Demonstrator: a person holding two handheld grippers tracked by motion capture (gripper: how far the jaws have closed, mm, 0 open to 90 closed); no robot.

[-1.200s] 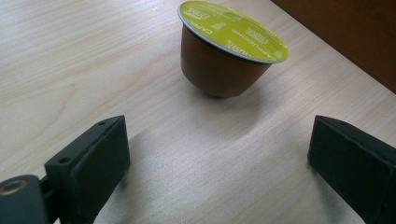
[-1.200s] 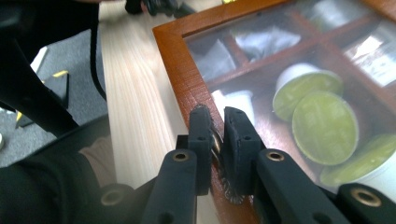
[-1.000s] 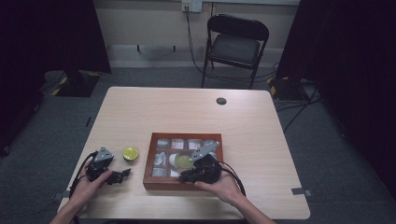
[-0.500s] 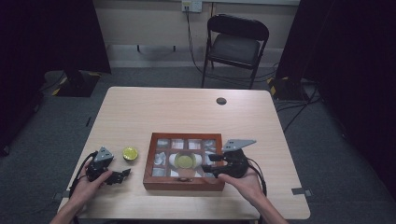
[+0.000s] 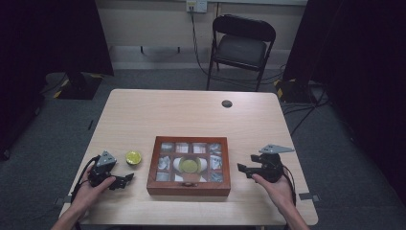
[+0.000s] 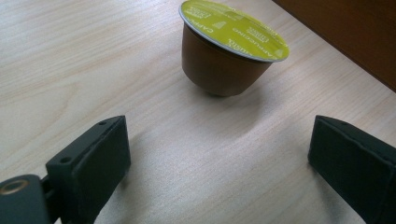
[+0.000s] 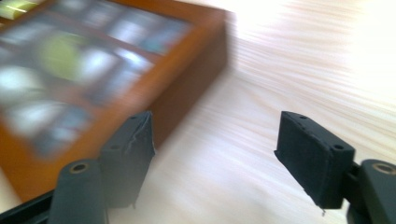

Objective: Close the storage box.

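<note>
From the high view, a wooden box with small compartments sits near the front of a pale wooden table. A green-lidded coffee pod lies in the box's middle compartment. A second pod stands on the table just left of the box. The left gripper rests left of the box, near that second pod. The right gripper sits right of the box, apart from it.

In the left gripper view, the jaws stand wide apart and hold nothing; the second pod stands upright beyond them.

In the right gripper view, blurred, the jaws have just been opening and are spread with nothing between them; the box lies to their left.
</note>
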